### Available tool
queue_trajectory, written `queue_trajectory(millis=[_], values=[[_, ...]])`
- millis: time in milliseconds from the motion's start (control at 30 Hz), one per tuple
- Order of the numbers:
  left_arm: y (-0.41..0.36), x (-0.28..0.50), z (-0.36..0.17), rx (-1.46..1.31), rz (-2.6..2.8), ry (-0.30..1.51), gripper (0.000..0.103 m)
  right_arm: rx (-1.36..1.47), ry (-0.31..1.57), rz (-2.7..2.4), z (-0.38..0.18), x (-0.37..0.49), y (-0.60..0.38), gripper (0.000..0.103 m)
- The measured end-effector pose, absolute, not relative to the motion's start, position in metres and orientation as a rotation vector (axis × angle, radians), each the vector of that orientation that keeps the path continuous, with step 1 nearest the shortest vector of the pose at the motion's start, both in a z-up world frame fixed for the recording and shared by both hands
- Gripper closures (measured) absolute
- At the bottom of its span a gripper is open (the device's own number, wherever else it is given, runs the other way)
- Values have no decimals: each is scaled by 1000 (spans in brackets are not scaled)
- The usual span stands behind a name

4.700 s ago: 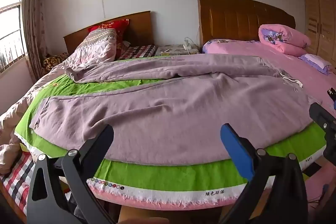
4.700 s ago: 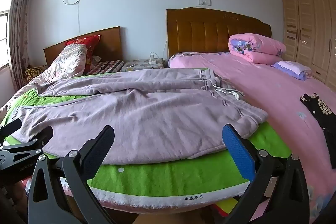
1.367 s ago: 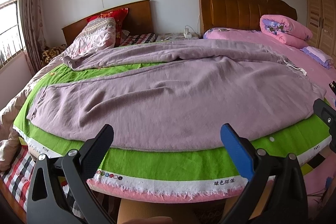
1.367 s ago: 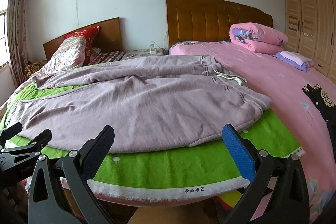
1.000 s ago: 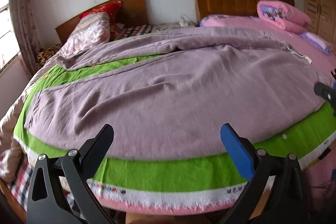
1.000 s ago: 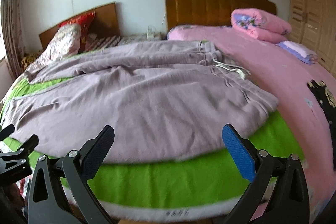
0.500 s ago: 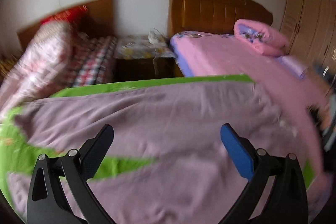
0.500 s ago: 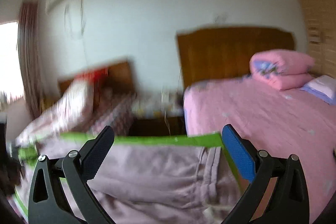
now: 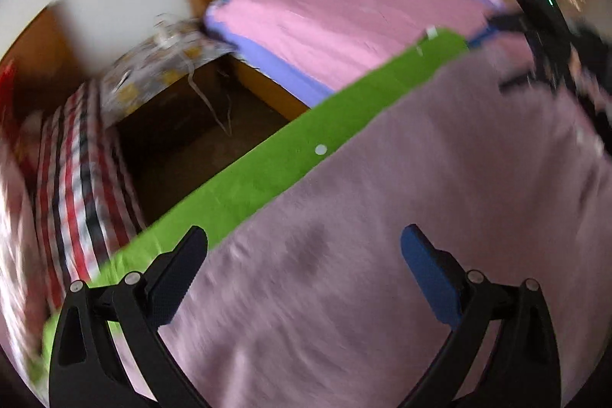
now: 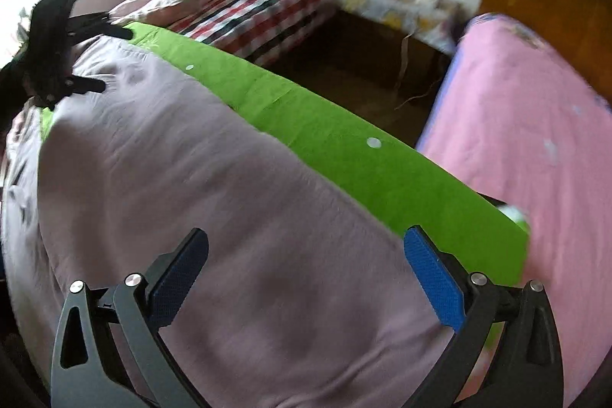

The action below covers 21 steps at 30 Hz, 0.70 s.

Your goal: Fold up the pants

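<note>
Pants (image 10: pixel 229 217) flat on green cloth (image 10: pixel 344 140); both hand-held grippers (left (image 9: pixel 304 266), right (image 10: pixel 306 266)) spread wide above, empty.

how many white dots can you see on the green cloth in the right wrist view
2. One white dot sits on the green cloth toward the pink bed; the other white dot lies further left, near the pants. More may be hidden under the pants.
</note>
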<state>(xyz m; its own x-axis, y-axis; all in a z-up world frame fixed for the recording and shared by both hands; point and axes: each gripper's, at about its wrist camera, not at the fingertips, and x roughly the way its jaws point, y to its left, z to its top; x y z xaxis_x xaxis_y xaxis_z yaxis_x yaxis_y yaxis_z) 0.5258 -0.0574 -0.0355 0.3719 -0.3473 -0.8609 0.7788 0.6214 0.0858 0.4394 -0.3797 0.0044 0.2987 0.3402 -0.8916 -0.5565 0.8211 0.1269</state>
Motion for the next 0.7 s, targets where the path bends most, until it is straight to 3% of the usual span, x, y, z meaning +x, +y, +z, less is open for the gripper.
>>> queue_trajectory(millis=[33,133,167,200,233,300,567,633,667,700], values=[[-60,528,-40,563,-791,938,8,-225,1124,604,1,444,-380,8],[-62,547,-50,543,-854,995,21,-213,1170,634,-10,454,-386,30],[-61,556,-54,514,-889,1031,30,-224,1160,642,-9,454,-385,43],[-61,556,-56,500,-903,1042,33,-230,1154,654,-7,451,-386,56],[-60,561,-59,495,-909,1049,33,-239,1152,659,-7,450,-386,61],[-58,566,-62,488,-932,1056,33,-303,1116,645,1,440,-385,86],[-55,571,-62,485,-934,1058,30,-454,802,514,61,364,-368,90],[-53,567,-59,459,-939,1071,50,-434,738,490,75,345,-365,91],[-52,565,-56,419,-976,1093,92,-428,726,484,79,339,-363,91],[-49,559,-50,397,-988,1099,96,-442,714,466,81,332,-358,91]])
